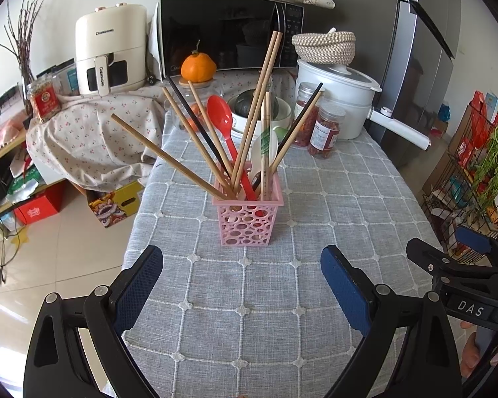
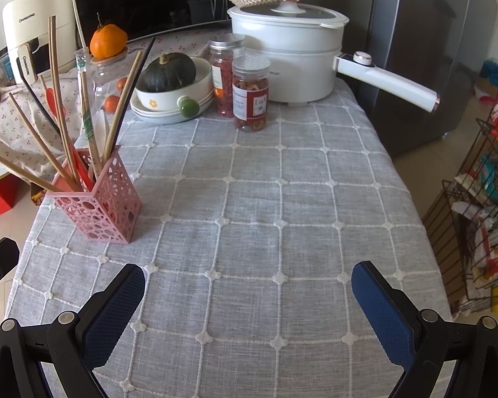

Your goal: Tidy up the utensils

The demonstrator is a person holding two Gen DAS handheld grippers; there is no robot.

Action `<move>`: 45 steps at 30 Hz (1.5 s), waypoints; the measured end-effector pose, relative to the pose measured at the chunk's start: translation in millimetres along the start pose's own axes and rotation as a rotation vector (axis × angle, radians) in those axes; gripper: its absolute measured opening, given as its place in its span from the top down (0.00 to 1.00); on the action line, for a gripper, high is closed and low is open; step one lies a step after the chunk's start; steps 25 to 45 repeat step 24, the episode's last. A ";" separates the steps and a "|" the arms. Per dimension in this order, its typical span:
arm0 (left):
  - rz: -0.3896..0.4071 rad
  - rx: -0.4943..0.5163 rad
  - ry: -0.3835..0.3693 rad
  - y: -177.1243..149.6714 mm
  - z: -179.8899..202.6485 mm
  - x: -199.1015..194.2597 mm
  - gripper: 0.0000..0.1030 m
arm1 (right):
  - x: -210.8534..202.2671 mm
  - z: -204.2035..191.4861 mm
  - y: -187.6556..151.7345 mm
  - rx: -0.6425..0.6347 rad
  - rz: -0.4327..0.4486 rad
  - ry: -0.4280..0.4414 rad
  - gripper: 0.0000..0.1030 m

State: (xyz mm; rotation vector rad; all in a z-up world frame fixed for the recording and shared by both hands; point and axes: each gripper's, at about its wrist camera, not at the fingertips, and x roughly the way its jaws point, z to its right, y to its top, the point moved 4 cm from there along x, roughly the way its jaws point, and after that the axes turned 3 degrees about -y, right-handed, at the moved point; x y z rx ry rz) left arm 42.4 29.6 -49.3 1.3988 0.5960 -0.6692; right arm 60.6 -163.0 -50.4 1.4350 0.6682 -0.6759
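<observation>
Both grippers are hanging empty over the near edge of the grey checked tablecloth, and every utensil in sight is already standing in the pink perforated holder. Running left to right across that holder: wooden chopsticks are fanning out low toward the left, a black chopstick and more wooden ones are leaning beside them, a red spoon is sticking up near the middle, and a white spoon is sitting behind a wrapped pair on the right. No loose utensil is showing on the cloth, so the sorting is looking finished or nearly so; whether anything is lying out of frame I cannot tell. If work remains, the next move is calling for tidying the splayed sticks upright, with one gripper steadying the light holder so it is not tipping.

The left gripper is facing the holder squarely, its jaws spread wide, holding and touching nothing. The right gripper is hovering further right over bare cloth, jaws equally wide apart and empty, with the holder sitting off to its left.
</observation>
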 end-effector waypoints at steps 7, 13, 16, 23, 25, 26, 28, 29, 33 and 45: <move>-0.001 -0.003 -0.002 0.1 1.5 0.3 0.05 | 0.3 0.5 -0.4 0.003 -0.003 0.000 0.01; -0.002 -0.003 -0.002 0.2 1.3 0.1 0.05 | 1.5 0.5 -1.4 0.004 -0.008 0.001 0.01; -0.002 -0.004 -0.003 0.2 1.2 0.1 0.05 | 1.7 0.6 -1.4 0.004 -0.009 0.001 0.01; -0.002 -0.001 -0.001 -0.5 2.4 0.5 0.05 | 2.5 0.1 -2.3 0.004 -0.011 0.002 0.01; -0.002 -0.002 0.000 -0.5 2.5 0.8 0.05 | 2.5 0.3 -2.6 0.004 -0.011 0.002 0.01; -0.002 -0.002 0.000 -0.5 2.5 0.8 0.05 | 2.5 0.3 -2.6 0.004 -0.011 0.002 0.01; -0.002 -0.002 0.000 -0.5 2.5 0.8 0.05 | 2.5 0.3 -2.6 0.004 -0.011 0.002 0.01; -0.002 -0.002 0.000 -0.5 2.5 0.8 0.05 | 2.5 0.3 -2.6 0.004 -0.011 0.002 0.01; -0.002 -0.002 0.000 -0.5 2.5 0.8 0.05 | 2.5 0.3 -2.6 0.004 -0.011 0.002 0.01; -0.002 -0.002 0.000 -0.5 2.5 0.8 0.05 | 2.5 0.3 -2.6 0.004 -0.011 0.002 0.01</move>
